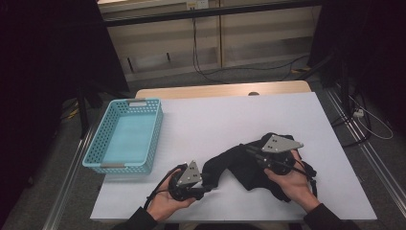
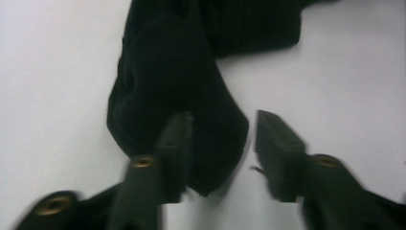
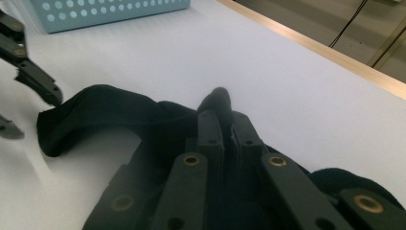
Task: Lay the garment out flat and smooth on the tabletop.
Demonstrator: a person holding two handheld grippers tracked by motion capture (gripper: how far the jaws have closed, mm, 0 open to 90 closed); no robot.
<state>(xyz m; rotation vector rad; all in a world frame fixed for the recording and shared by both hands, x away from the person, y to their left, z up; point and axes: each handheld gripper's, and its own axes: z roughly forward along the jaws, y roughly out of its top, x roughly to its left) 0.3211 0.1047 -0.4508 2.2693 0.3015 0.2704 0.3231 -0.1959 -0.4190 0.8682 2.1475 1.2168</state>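
The white table (image 1: 230, 120) takes up most of the high view, with a strip of bare wood along its far edge. On its left part sits a light-blue perforated basket (image 1: 125, 136), well apart from the work.

Next in size is the black garment (image 1: 239, 165), lying crumpled on the near right part of the table. 1 long arm of it, a sleeve (image 1: 215, 165), stretches out to the left toward the person's left hand.

The right gripper (image 1: 253, 154) is clenched on a raised fold of the garment: in the right gripper view its 2 jaws stand almost together with a tuft of black cloth (image 3: 218, 100) pinched between them and poking up past the tips.

The left gripper (image 2: 222, 139) is released, its 2 jaws standing apart. In the left gripper view the sleeve end (image 2: 191, 139) lies between them, 1 jaw resting over the cloth and the other clear of it on bare table, so nothing is grasped. In the right gripper view its tip (image 3: 45, 91) sits just at the sleeve's edge.
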